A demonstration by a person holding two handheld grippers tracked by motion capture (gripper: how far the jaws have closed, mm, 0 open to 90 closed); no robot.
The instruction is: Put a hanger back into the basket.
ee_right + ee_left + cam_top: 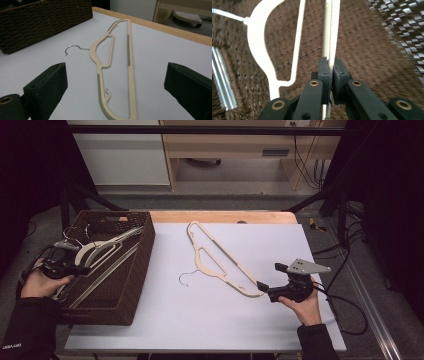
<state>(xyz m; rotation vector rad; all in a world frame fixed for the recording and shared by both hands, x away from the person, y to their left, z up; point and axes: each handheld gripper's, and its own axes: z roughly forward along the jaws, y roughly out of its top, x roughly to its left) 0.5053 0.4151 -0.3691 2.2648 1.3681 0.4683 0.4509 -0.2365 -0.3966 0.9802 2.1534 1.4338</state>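
Left hand-held gripper (pixel 330 75) clamped on white hanger (pixel 259 47), seemingly inside basket (pixel 142 255).

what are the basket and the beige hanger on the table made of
Basket: looks like woven wicker or rattan, dark brown and matte; the braided weave shows. Beige hanger: probably smooth moulded plastic, with grey ribbed strips that look rubbery and a shiny metal wire hook.

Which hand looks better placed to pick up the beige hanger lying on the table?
The right. The right gripper hangs open just short of the beige hanger's near end on the table, jaws either side of it. The left gripper is shut on a white hanger inside the wicker basket.
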